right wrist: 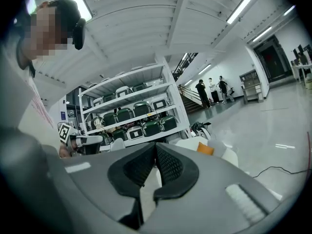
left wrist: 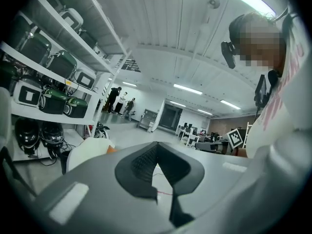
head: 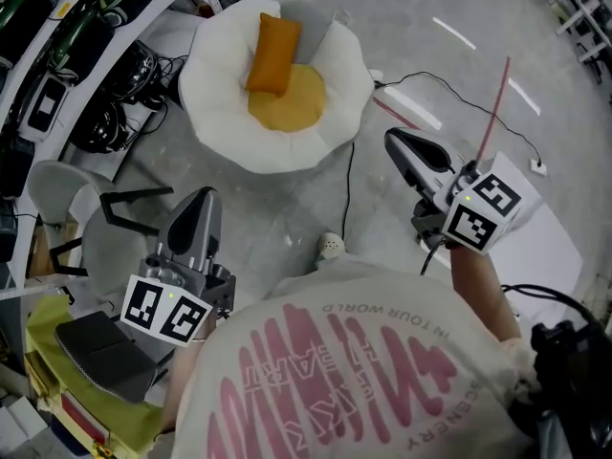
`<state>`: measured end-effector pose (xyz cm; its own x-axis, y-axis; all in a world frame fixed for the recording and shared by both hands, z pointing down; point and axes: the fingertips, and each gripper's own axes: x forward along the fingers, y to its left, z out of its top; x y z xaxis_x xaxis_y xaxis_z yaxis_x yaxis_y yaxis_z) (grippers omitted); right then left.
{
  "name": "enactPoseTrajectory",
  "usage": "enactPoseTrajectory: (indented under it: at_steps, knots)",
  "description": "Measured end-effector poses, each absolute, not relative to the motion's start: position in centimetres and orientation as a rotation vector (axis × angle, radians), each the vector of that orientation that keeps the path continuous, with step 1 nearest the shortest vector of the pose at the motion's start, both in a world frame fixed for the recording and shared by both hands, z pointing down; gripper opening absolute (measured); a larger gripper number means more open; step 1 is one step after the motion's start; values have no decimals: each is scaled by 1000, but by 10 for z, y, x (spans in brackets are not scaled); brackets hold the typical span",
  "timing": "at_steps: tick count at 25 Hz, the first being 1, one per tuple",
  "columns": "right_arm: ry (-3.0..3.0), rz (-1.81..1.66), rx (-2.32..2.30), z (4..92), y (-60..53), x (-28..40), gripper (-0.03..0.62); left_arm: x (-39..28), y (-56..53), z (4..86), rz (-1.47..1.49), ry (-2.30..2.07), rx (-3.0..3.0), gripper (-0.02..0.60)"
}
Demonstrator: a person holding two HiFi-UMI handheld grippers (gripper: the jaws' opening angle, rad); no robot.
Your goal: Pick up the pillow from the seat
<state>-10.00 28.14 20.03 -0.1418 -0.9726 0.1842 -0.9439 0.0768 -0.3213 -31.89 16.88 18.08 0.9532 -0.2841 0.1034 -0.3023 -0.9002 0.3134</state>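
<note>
An orange pillow [head: 273, 54] leans upright in a white, egg-shaped floor seat [head: 220, 103] with a yellow middle, at the top centre of the head view. Both grippers hover well short of it, over the grey floor. My left gripper [head: 202, 199] is shut and empty, low and left of the seat. My right gripper [head: 396, 142] is shut and empty too, off the seat's right side. In the left gripper view only an orange sliver of the pillow [left wrist: 111, 149] shows past the shut jaws. The right gripper view shows the pillow [right wrist: 205, 148] beyond its jaws.
Shelves with green cases [head: 57, 27] line the left side. A black cable [head: 349, 185] runs across the floor below the seat, beside a small white object [head: 330, 246]. A grey round chair [head: 67, 194] stands at left. People [right wrist: 209, 89] stand far off.
</note>
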Motion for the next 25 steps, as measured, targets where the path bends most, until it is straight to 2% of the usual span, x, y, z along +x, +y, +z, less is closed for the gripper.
enactPoseTrajectory:
  at_steps: [6, 25]
  knots:
    - [2252, -558, -1970, 199, 277, -67, 8, -298, 166, 176, 46, -481, 2785, 12]
    - [2283, -526, -1948, 195, 275, -41, 8, -271, 167, 181, 71, -487, 2744, 12]
